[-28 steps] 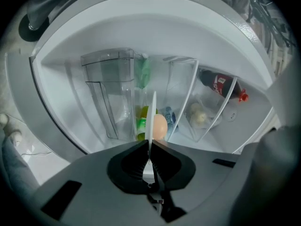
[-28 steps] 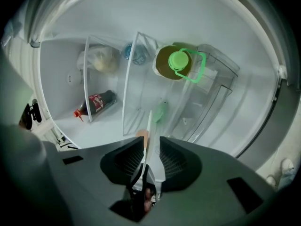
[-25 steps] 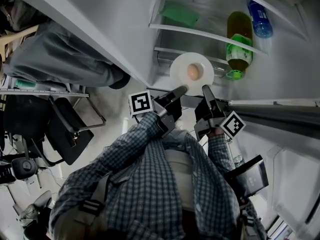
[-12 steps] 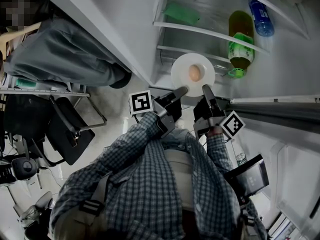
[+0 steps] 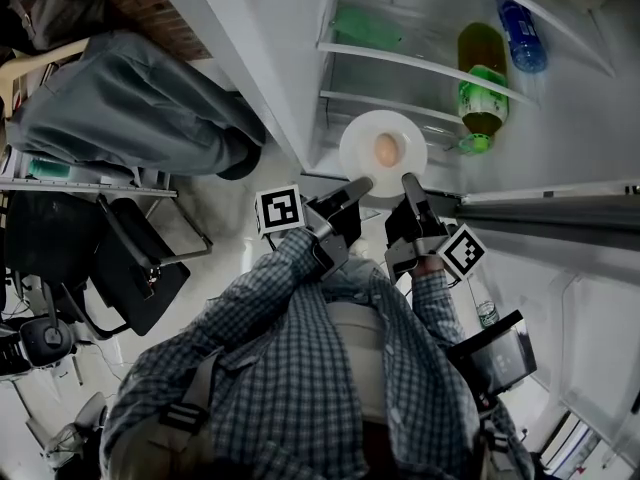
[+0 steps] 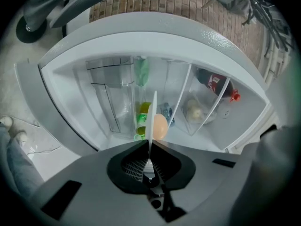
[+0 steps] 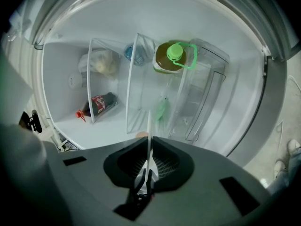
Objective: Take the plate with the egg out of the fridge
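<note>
The plate [image 5: 365, 133] with the egg [image 5: 387, 149] is held at the front edge of a shelf of the open fridge [image 5: 430, 28], apparently just clear of it. Its near rim is clamped by the fingers of the left gripper [image 5: 360, 182] and the right gripper [image 5: 408, 178]. A black chair [image 5: 130, 258] is seen on the pale floor [image 5: 220, 208] at the left.

- The left gripper [image 6: 149, 147] has its jaws clamped on the rim of the plate [image 6: 152, 119], seen edge-on.
- The egg [image 6: 160, 126] sits against the plate's right face.
- Beyond, the open fridge [image 6: 70, 112] holds a red-capped bottle [image 6: 216, 84] and a clear bin [image 6: 110, 98].
</note>
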A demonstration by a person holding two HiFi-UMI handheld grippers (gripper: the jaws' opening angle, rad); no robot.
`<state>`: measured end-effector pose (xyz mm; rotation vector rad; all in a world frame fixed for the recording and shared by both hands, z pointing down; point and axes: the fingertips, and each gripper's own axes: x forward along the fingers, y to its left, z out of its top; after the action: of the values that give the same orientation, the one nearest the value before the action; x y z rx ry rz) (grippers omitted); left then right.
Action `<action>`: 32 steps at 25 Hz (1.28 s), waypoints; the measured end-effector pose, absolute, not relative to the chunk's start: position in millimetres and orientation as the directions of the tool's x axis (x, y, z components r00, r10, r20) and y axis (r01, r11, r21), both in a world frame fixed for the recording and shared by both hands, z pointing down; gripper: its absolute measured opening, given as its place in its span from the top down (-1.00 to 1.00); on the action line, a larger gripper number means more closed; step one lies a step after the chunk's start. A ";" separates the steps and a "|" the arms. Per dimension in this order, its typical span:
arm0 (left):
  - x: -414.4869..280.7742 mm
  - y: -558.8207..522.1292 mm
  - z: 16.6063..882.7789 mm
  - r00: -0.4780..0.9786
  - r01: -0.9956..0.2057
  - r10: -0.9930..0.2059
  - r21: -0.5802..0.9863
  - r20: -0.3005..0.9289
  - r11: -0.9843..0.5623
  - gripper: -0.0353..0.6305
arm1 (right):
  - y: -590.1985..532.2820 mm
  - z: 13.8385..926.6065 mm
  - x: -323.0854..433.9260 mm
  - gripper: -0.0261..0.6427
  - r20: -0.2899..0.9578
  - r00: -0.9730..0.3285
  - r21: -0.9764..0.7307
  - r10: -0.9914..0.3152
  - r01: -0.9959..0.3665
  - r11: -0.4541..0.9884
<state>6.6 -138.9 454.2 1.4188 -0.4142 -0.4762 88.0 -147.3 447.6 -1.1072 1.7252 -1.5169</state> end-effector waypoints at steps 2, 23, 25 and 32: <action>2.5 -135.9 456.6 0.844 0.058 -0.537 0.994 0.001 0.092 0.83 | -144.1 447.1 85.0 0.82 0.096 -0.479 -0.978 -0.873 -0.208 0.006; -17.0 -81.6 457.5 0.869 0.035 -0.495 0.994 0.023 0.107 0.83 | -88.5 441.5 67.2 0.82 0.073 -0.436 -0.978 -0.897 -0.207 0.021; -18.0 -74.8 455.5 0.866 0.019 -0.500 0.996 0.026 0.084 0.83 | -81.5 439.4 66.8 0.82 0.069 -0.446 -0.978 -0.892 -0.205 0.028; -9.8 -35.6 444.6 0.846 0.048 -0.532 0.996 -0.004 0.069 0.83 | -44.5 435.8 73.9 0.82 0.066 -0.476 -0.980 -0.877 -0.196 0.033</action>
<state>-9.8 -35.6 444.6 1.4450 -0.4134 -0.4560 73.9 -44.5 435.8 -1.0917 1.7255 -1.4836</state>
